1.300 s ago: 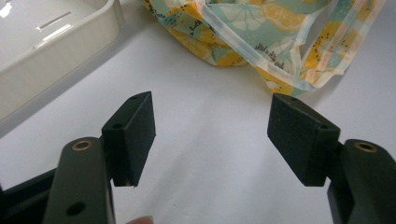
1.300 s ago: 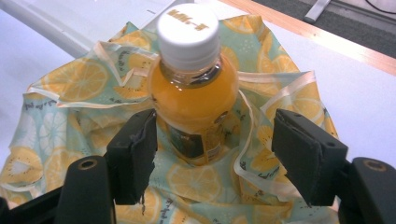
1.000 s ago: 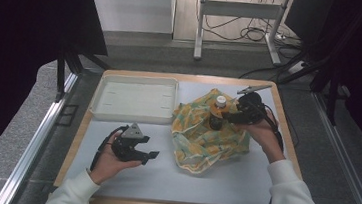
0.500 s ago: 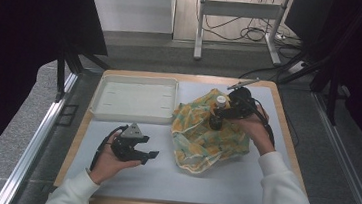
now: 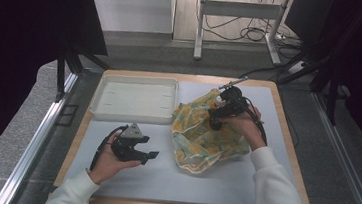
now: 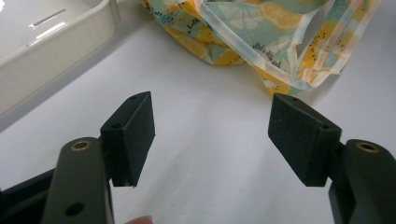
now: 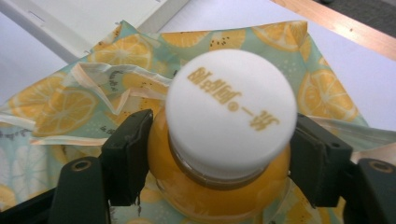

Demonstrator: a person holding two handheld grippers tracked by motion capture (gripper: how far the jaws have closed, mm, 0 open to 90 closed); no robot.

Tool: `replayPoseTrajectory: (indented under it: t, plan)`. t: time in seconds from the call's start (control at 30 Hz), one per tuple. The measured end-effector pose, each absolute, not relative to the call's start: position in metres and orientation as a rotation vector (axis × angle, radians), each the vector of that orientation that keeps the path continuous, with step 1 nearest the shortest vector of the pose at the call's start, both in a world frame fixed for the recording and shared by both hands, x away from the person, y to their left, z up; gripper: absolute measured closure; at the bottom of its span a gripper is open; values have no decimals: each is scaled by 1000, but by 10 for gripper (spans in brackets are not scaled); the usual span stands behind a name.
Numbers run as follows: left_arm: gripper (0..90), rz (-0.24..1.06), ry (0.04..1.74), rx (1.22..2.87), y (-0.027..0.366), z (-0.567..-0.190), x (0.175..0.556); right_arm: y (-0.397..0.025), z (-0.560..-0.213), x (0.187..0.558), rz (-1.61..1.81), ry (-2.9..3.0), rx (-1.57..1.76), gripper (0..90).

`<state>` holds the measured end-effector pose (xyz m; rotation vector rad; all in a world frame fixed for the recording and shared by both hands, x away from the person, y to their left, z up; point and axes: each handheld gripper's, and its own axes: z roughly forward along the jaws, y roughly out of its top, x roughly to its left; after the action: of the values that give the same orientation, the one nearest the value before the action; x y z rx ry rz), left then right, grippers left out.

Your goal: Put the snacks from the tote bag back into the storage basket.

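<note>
Orange juice bottle (image 7: 219, 186) clamped at its rounded shoulder between right gripper (image 7: 219, 161) jaws, may slip downward out of the jaws when lifted; left gripper (image 6: 212, 135) jaws spread, idle.

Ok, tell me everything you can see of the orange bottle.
The bottle looks like clear plastic filled with orange juice, topped by a round white cap printed with gold lettering. It stands roughly upright amid the lemon-print cloth bag, near the table's far right. The right claw has its two black jaws at either side of the bottle's shoulder, just under the cap; its lower body is hidden.
</note>
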<state>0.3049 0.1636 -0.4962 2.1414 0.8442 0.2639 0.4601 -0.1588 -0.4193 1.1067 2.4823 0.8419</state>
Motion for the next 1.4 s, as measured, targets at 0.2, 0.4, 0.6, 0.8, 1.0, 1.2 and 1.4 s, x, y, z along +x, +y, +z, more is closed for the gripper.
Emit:
replayPoseTrajectory:
  t: [0.2,0.4,0.6,0.8,1.0,1.2,1.4]
  plan:
    - [319,259,843,2139,164,-496,305,-158,-417,460,818,2494,1112,300]
    - [319,257,847,2136,165,-496,306,-157,-415,459,809,2506,1103,301]
    - [319,258,848,2131,166,-496,306,-159,-404,454,856,2491,1082,301]
    - [319,258,845,2132,165,-496,305,-158,-386,448,902,2480,1051,301]
    - [318,258,843,2134,165,-496,305,-156,-373,441,929,2477,1013,301]
    - [317,257,844,2137,164,-496,305,-153,-363,436,978,2470,1016,301]
    - [317,254,835,2149,163,-497,305,-152,-354,434,998,2462,1009,301]
